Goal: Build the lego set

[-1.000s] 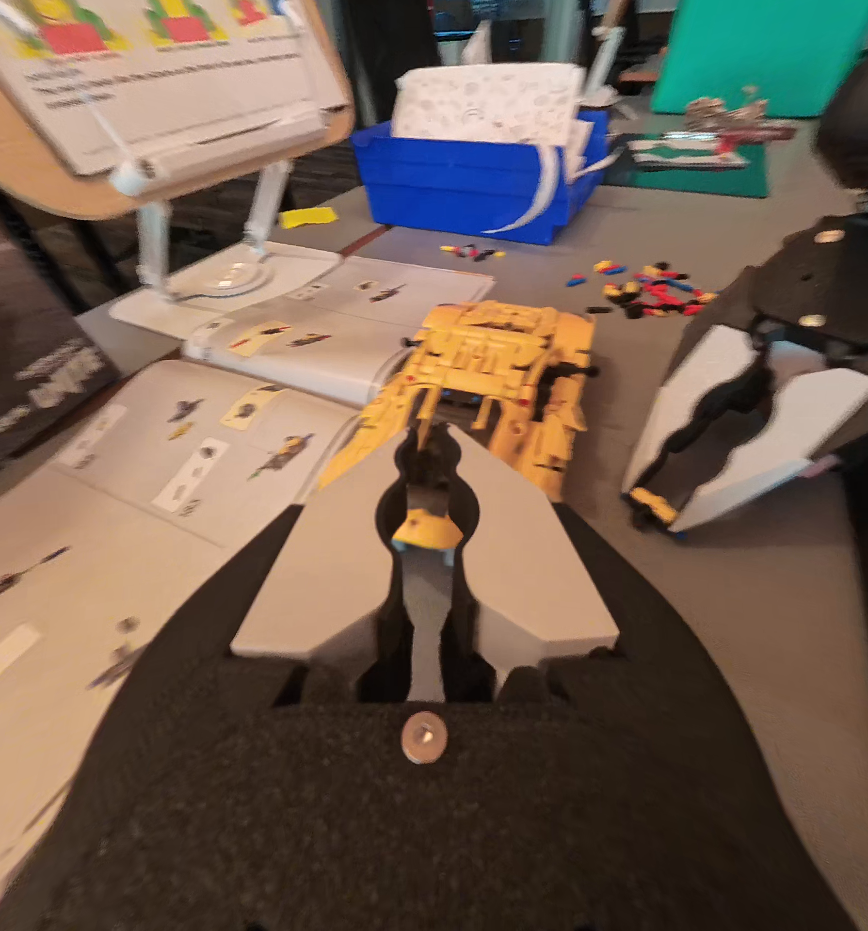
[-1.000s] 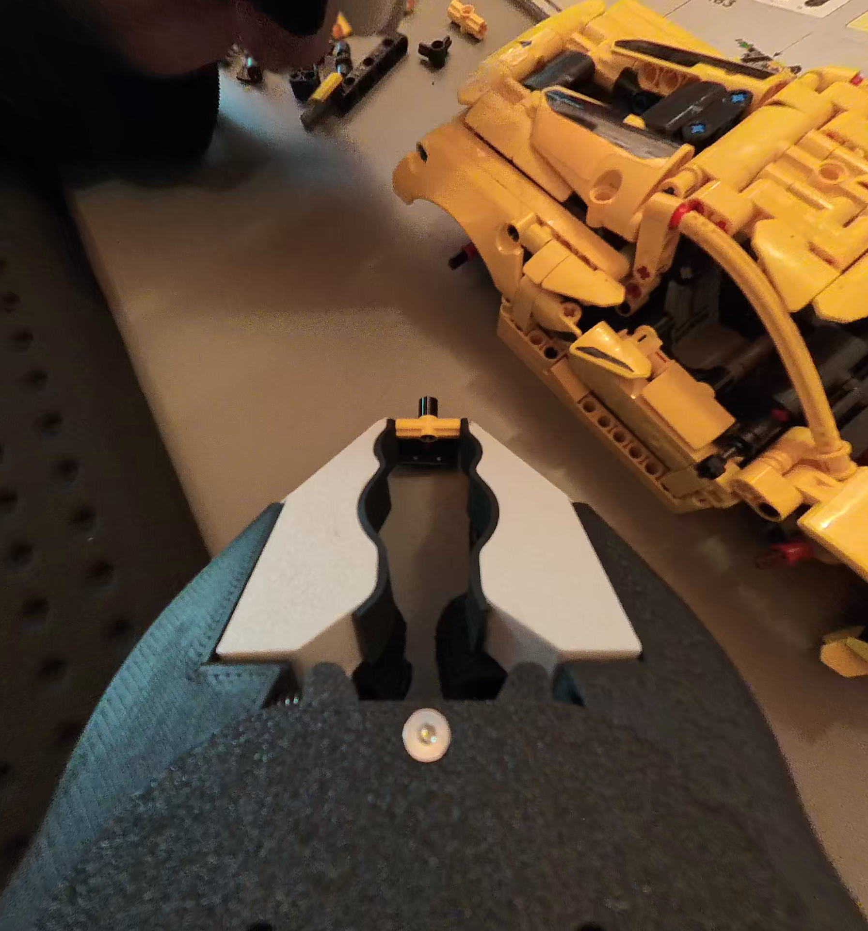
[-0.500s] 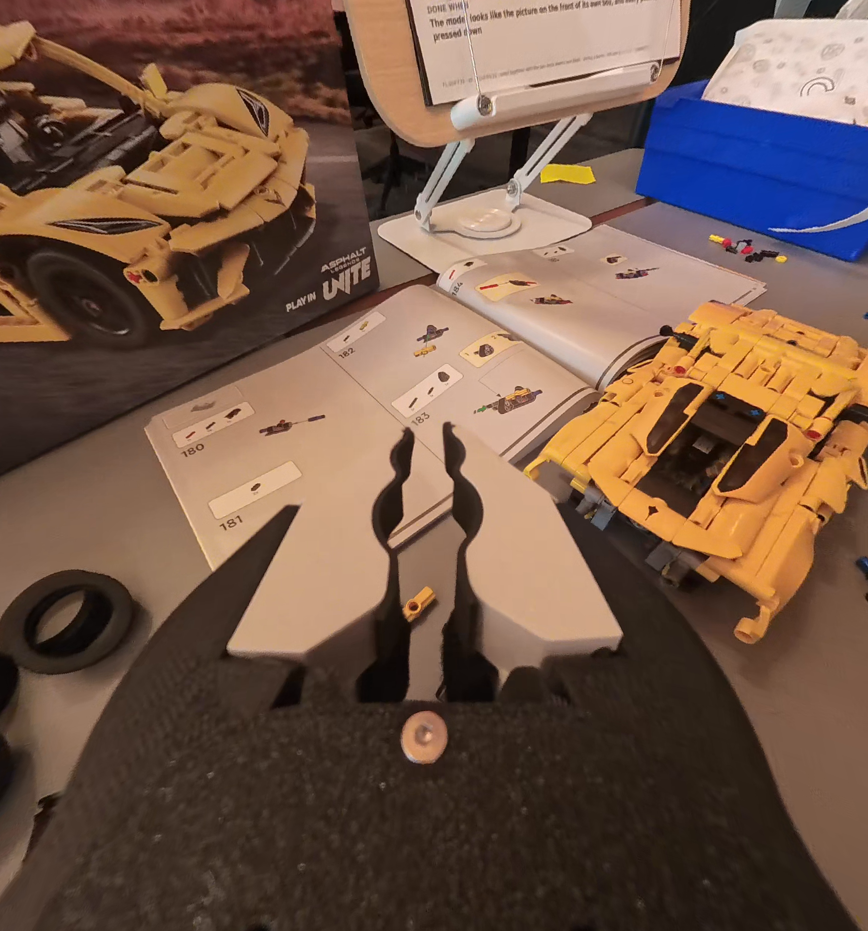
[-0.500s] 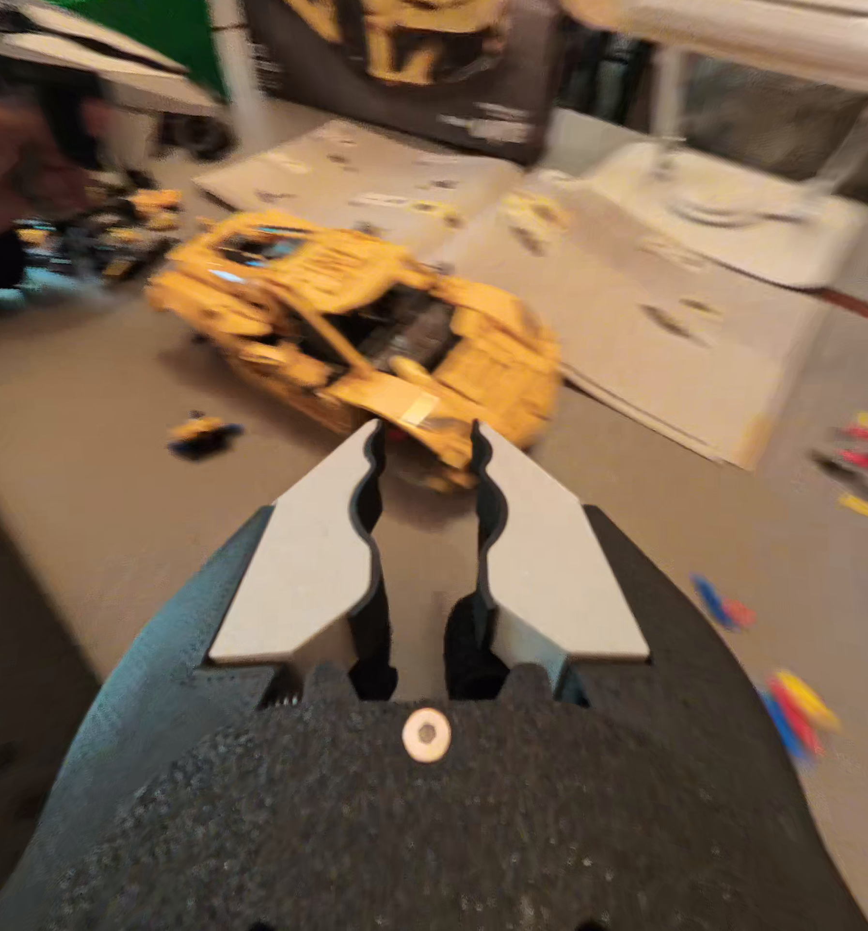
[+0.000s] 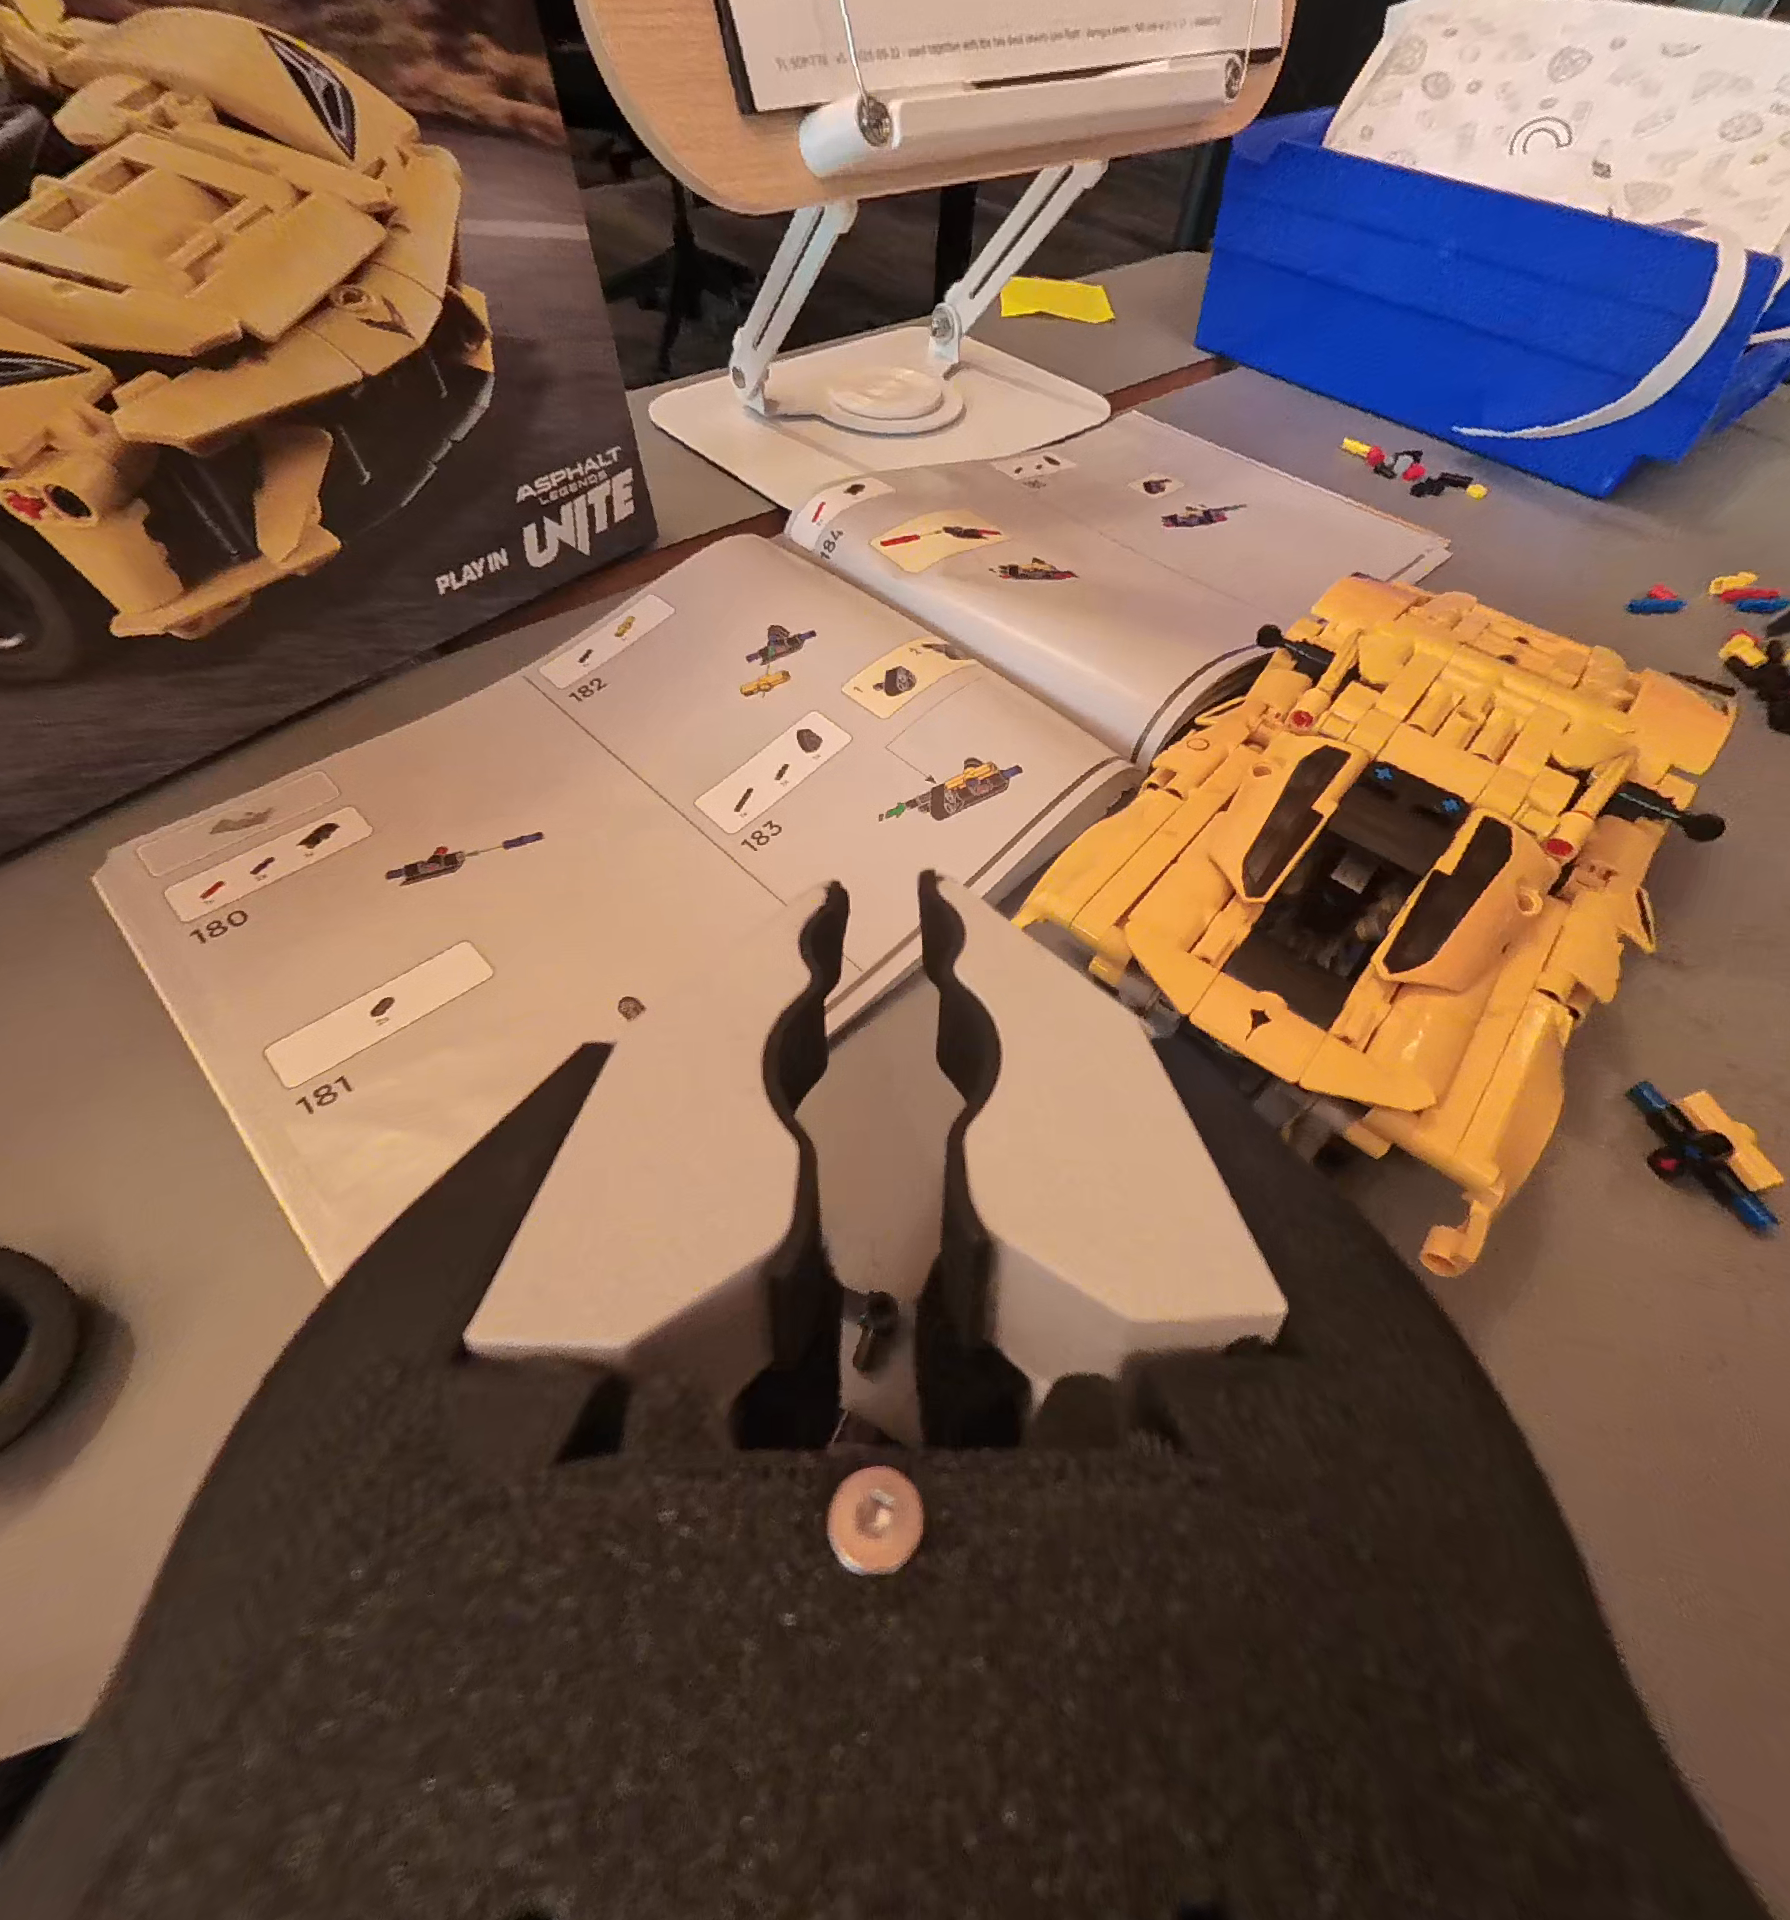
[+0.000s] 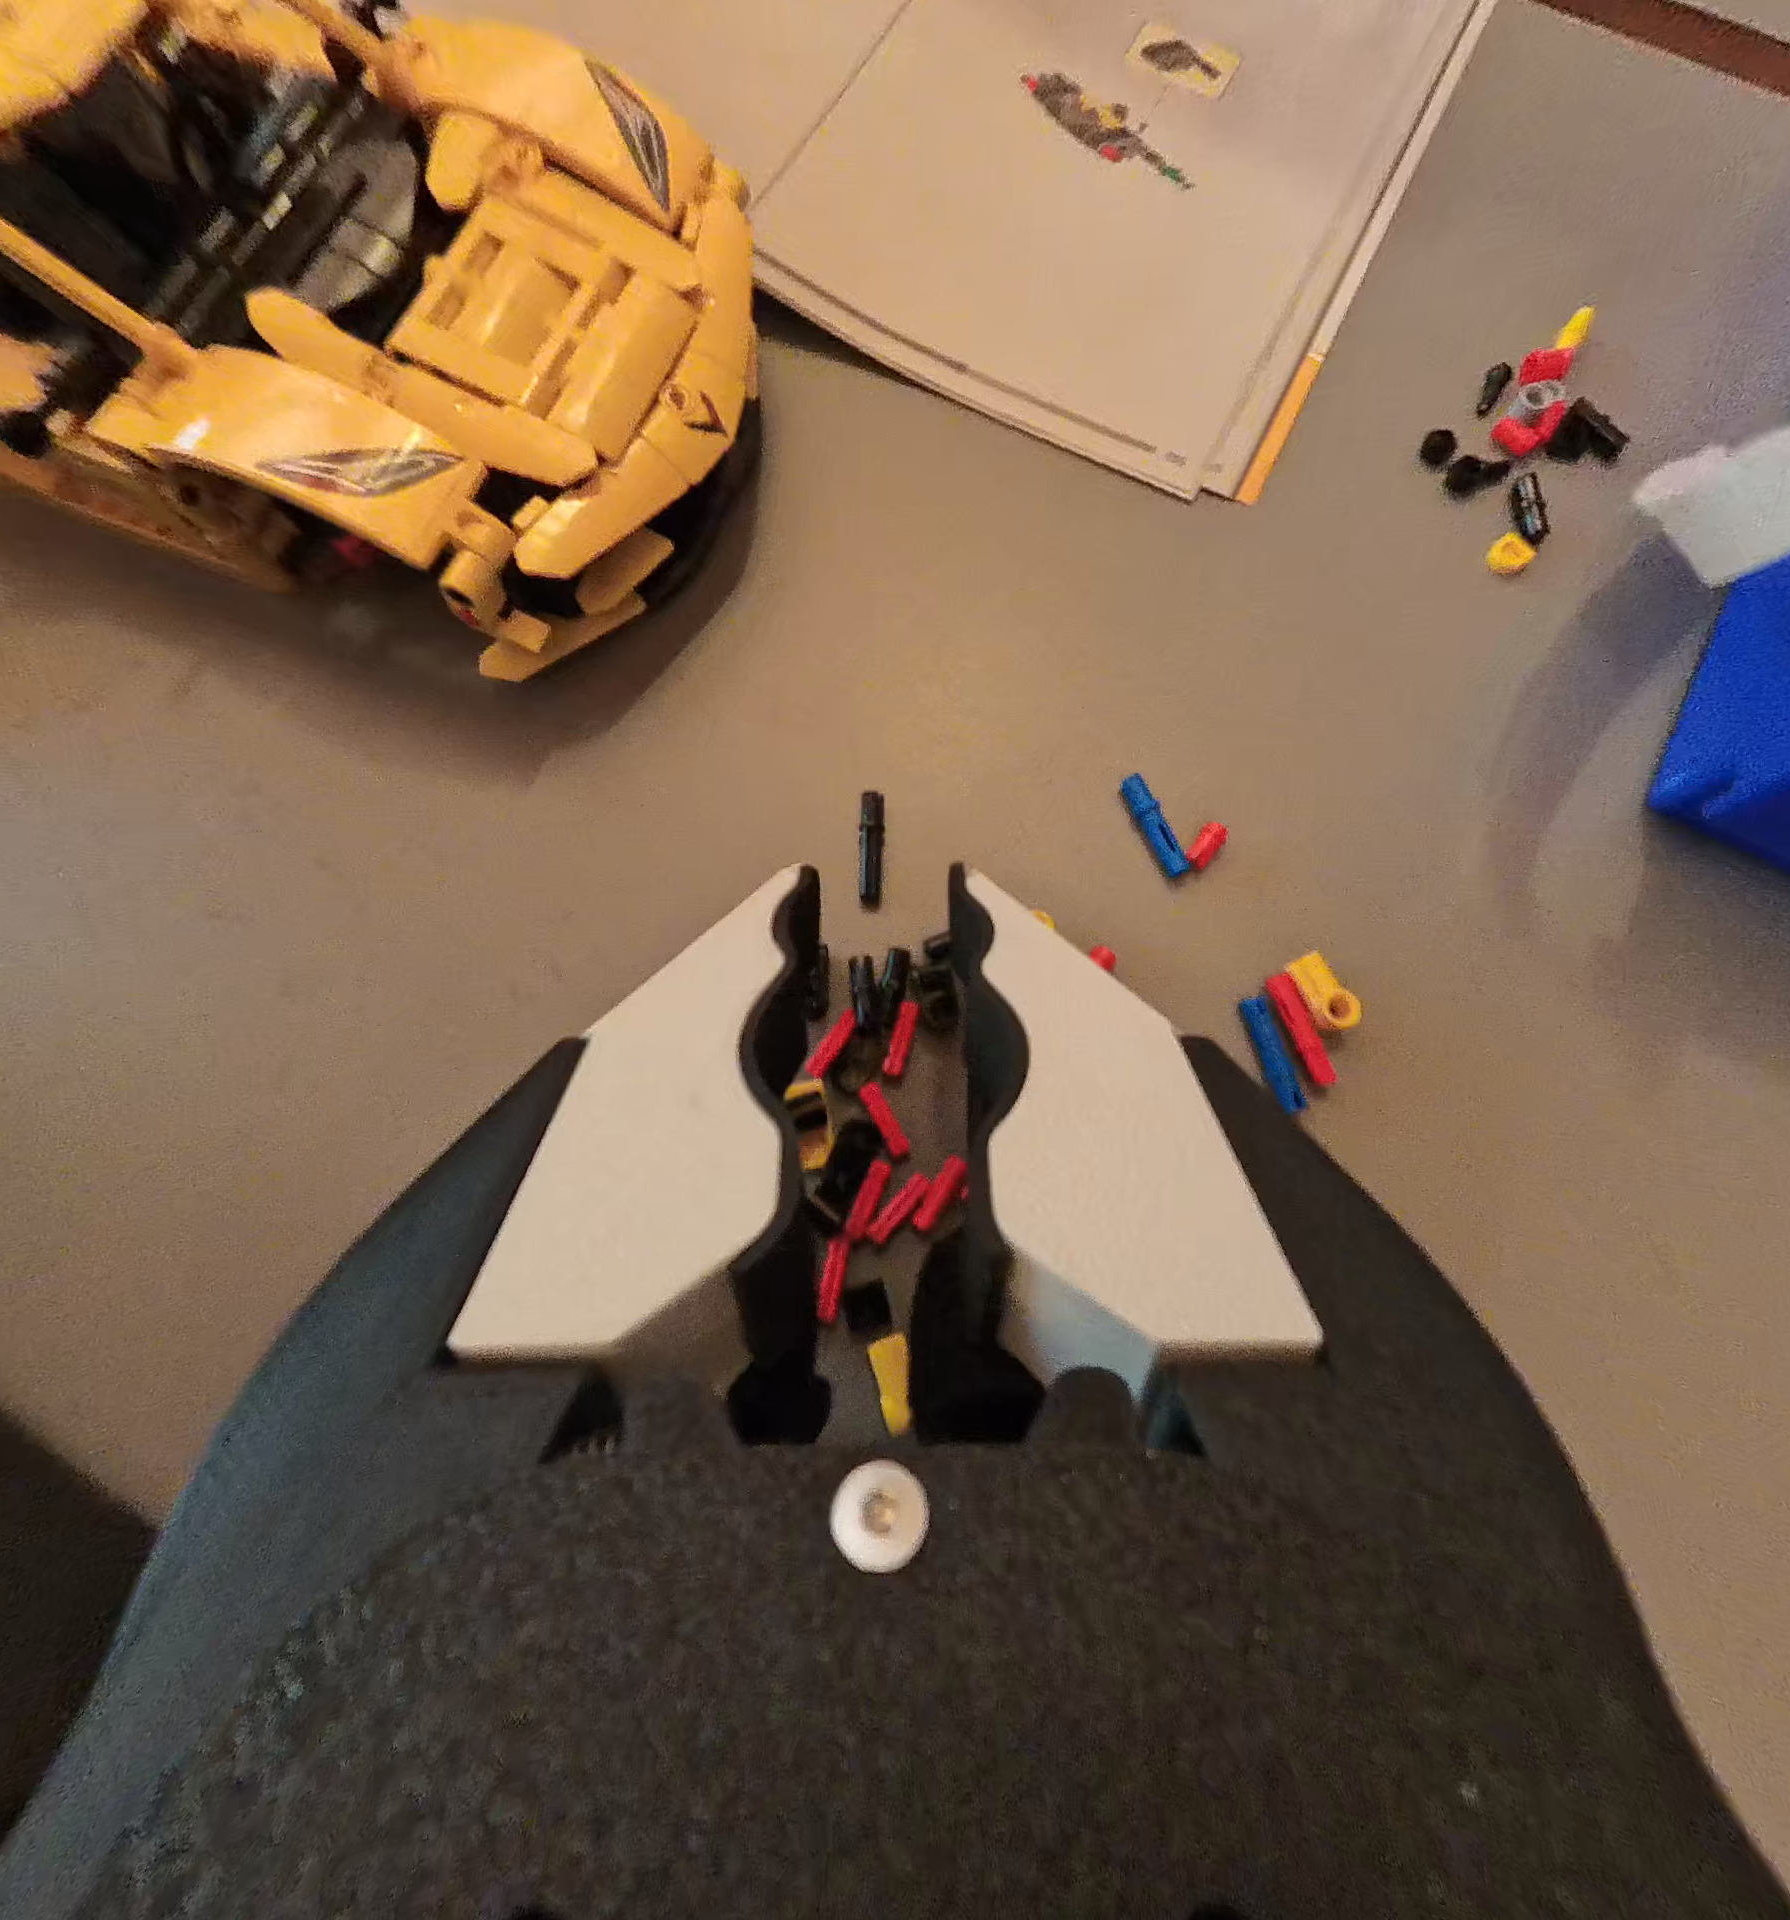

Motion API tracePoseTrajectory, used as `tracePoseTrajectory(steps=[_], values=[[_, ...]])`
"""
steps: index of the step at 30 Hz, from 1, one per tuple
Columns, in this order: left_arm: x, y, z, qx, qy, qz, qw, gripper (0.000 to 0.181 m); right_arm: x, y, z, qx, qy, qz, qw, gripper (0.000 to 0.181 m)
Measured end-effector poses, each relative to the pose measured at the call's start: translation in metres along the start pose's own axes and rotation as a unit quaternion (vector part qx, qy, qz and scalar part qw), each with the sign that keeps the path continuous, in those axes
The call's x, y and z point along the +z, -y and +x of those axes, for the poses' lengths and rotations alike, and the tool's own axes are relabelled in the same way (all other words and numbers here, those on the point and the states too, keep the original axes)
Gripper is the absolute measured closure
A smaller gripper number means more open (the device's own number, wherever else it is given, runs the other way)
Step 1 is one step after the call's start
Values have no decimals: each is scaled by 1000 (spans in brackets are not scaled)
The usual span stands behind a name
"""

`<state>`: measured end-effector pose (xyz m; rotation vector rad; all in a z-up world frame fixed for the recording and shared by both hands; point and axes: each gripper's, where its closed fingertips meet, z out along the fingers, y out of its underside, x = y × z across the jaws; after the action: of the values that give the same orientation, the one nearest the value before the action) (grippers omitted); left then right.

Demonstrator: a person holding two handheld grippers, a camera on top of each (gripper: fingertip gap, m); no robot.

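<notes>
Plastic-light, stiff and slick, the pins point(image 6: 875, 1132) on the counter point(image 6: 455, 810) under the right tool point(image 6: 883, 875), apart and empty like the left tool point(image 5: 875, 888) over the manual point(image 5: 517, 883): best pinched across the shaft, one alone, beside the brittle car point(image 5: 1390, 894).

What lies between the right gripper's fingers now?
In the right wrist view, the open right gripper hangs over a pile of small red, black and yellow pins on the table. One black pin lies just past the tips.
</notes>
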<state>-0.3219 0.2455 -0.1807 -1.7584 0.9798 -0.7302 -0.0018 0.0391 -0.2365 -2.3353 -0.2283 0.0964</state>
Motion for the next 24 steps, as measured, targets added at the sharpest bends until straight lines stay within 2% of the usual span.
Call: tracePoseTrajectory(steps=[6,9,13,15,19,21,24], values=[[2,-3,6,11,-8,-7,1000,168,16,4,-2,18,27,-18,999,163],[2,-3,6,8,-11,-6,1000,168,22,-6,0,-27,-1,-47,999,178],[3,-5,5,4,-13,-8,1000,168,19,0,-11,-52,9,-33,998,179],[4,-6,5,5,-12,-10,1000,168,15,14,-33,-56,53,4,997,179],[5,-8,4,1,-13,-13,1000,168,6,29,-132,-138,235,56,960,178],[5,-8,5,-2,-16,-14,1000,168,14,21,-168,-192,261,40,945,178],[5,-9,6,0,-19,-17,1000,168,29,15,-192,-263,239,23,934,176]])
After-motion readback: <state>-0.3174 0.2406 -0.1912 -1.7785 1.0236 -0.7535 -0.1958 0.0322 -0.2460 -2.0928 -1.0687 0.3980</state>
